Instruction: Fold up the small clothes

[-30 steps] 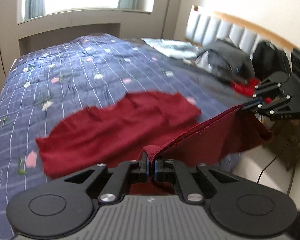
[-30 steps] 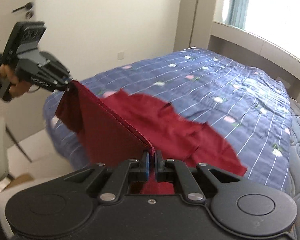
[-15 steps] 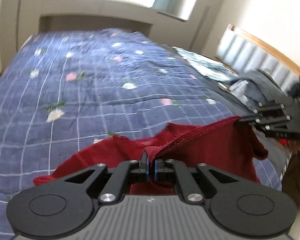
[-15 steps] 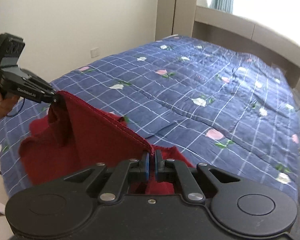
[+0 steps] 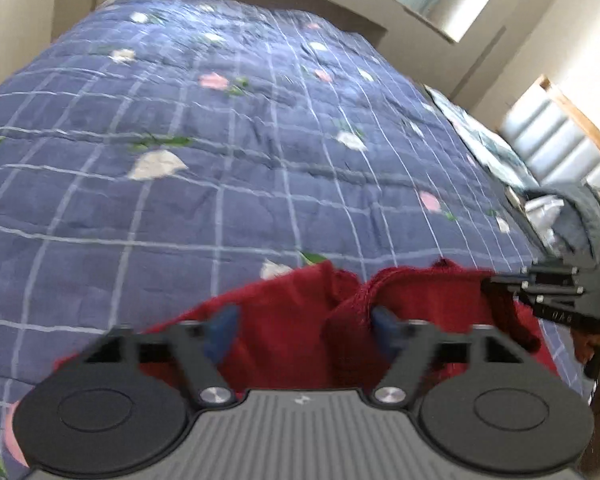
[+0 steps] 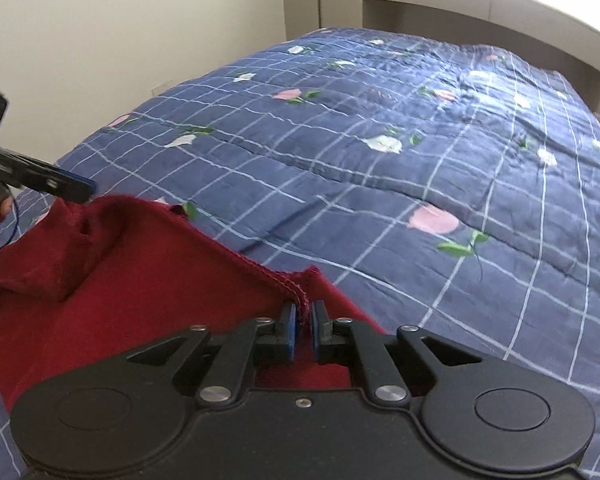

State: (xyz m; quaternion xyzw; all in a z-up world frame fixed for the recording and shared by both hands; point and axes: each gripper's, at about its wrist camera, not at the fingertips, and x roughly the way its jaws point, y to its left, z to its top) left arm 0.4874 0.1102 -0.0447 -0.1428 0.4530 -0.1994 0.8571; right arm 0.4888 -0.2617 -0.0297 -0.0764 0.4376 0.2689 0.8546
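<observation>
A dark red garment point(image 5: 292, 340) lies folded over on the blue checked quilt point(image 5: 220, 160). My left gripper point(image 5: 302, 326) is open wide just above it, with the hem lying loose between the fingers. My right gripper point(image 6: 303, 324) has its blue pads point(image 6: 289, 330) slightly apart, with the garment's corner hem point(image 6: 296, 286) still standing between them. The garment point(image 6: 132, 280) spreads left of it. The left gripper point(image 6: 74, 188) shows at the left edge of the right wrist view, above the garment's other corner. The right gripper point(image 5: 500, 286) shows at the right of the left wrist view.
The quilt point(image 6: 420, 140) stretches ahead to a beige ledge point(image 6: 480, 4) under the window. A padded headboard point(image 5: 560, 148) and a pile of grey clothes point(image 5: 572, 216) lie at the right of the bed. A white wall point(image 6: 120, 40) stands beyond the bed's left side.
Both grippers carried the garment's edge forward over the bed and lowered it. The left gripper has opened and let go of the hem. The right gripper's pads have parted slightly.
</observation>
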